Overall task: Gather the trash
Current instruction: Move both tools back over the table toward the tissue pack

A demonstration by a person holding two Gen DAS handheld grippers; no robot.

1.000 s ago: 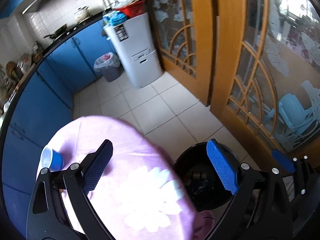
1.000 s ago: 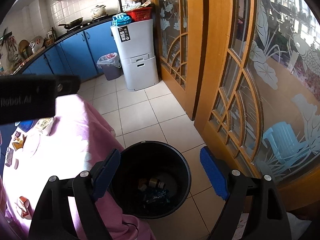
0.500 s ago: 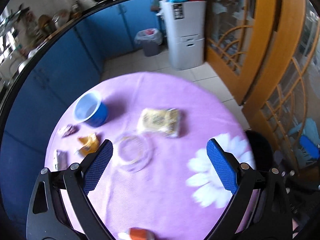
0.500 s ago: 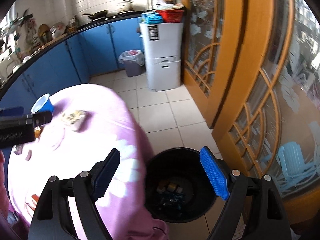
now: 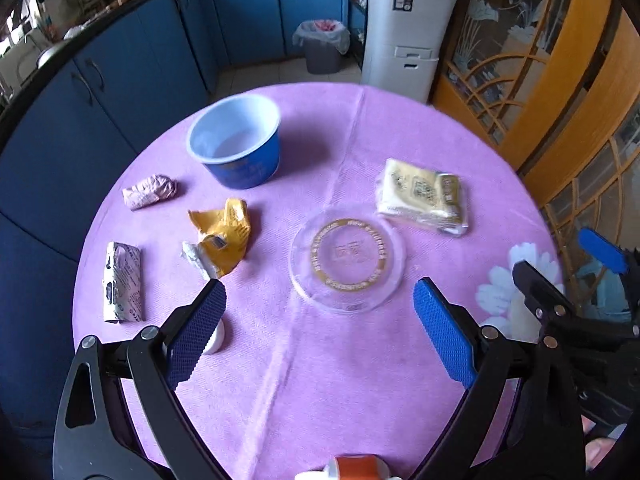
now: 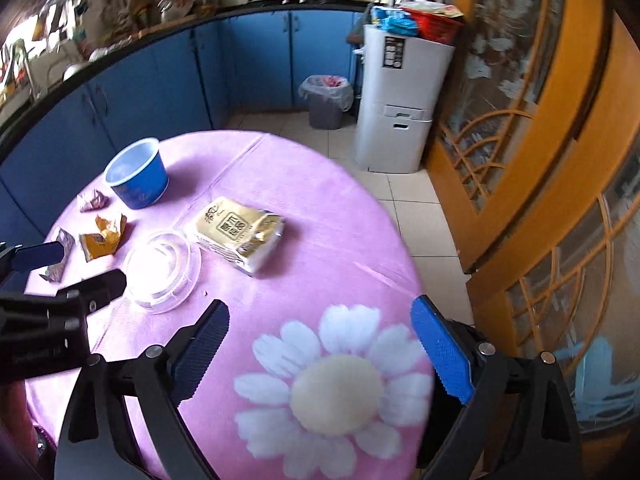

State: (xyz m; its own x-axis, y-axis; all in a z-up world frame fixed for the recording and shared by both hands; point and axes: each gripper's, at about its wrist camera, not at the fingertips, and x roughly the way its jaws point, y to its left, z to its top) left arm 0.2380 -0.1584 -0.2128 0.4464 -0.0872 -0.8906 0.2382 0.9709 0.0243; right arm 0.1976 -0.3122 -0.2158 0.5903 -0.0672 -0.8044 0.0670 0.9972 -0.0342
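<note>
Left gripper (image 5: 320, 334): fingers spread wide, nothing between them, held above the near part of the round table (image 5: 400, 128) with its pink cloth. Right gripper (image 6: 320, 354): fingers likewise spread and empty, held over the white daisy print (image 6: 334, 388) at the table's near right edge. In the left wrist view the right gripper shows at the right margin, beside the table edge.

Landmark: the clear lid (image 5: 346, 266) with a gold ring, lying flat near the table's centre, just ahead of the left gripper's gap.

Trash on the table, placed relative to the lid:
- Blue cup (image 5: 236, 146), upright, white inside, beyond the lid and to its left.
- Gold packet (image 5: 424, 198), lying flat, just beyond the lid to its right; whether they touch cannot be told from the left wrist view; in the right wrist view the packet's corner meets the lid's rim.
- Yellow wrapper (image 5: 222, 242), crumpled, left of the lid and apart from it.
- Pink wrapper (image 5: 150, 192), crumpled, farther left, beside the cup.
- Silver wrapper (image 5: 122, 282), flat, farthest left, near the table edge.
- A small white object (image 5: 214, 338), partly hidden behind the left finger (image 5: 196, 334); its kind cannot be told.
- An orange-and-white item (image 5: 354, 468) at the near edge, cut off by the frame.

A grey bin (image 5: 322, 46) with a liner stands on the floor beyond the table, beside a white cabinet (image 5: 404, 36).
</note>
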